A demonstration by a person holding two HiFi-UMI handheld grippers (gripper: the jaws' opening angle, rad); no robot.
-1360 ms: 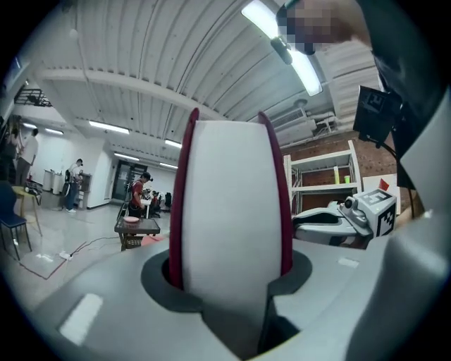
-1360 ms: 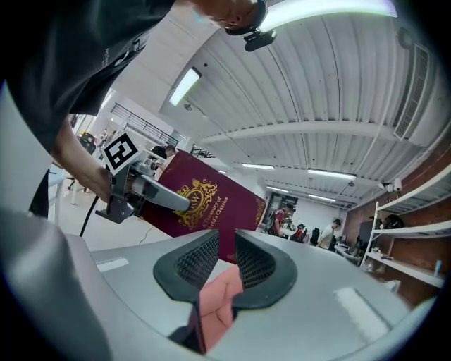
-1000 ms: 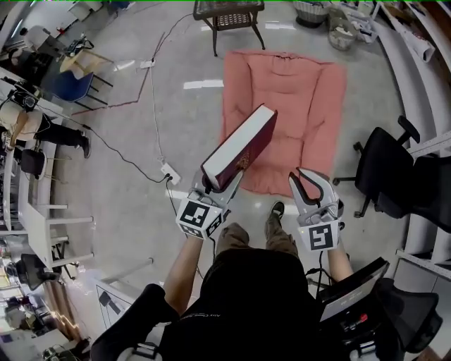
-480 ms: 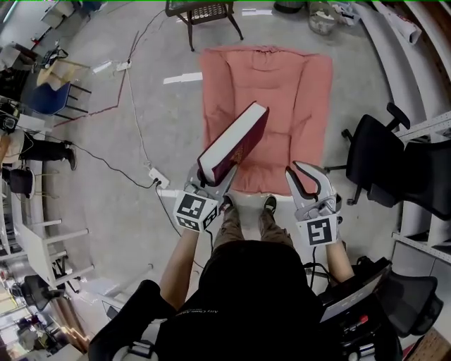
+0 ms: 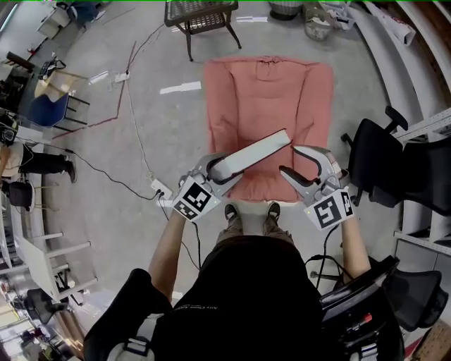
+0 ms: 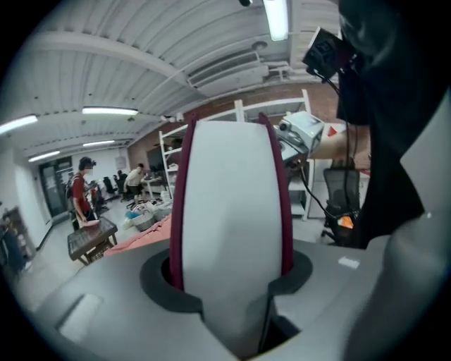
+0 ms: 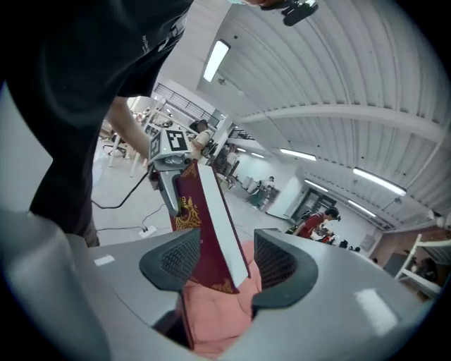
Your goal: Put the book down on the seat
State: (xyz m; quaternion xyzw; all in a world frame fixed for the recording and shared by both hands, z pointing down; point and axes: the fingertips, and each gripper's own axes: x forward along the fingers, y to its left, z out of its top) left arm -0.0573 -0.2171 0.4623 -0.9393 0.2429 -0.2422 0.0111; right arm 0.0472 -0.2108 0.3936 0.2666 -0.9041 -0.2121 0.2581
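Note:
A thick book with dark red covers and white page edges lies crosswise above the front of the pink seat cushion. My left gripper is shut on its left end; in the left gripper view the page edge fills the space between the jaws. My right gripper sits around the book's right end. Its jaws have just been opening, and the book stands between them with a gap beside the right pad. The cushion shows below.
A black office chair stands close on the right. A dark wicker stool and baskets sit beyond the cushion. Cables and a power strip lie on the floor at left. The person's shoes touch the cushion's front edge.
The book has swung from standing tilted up to lying crosswise and lower. The right gripper has come in to the book's free end, and its jaws stand wider.

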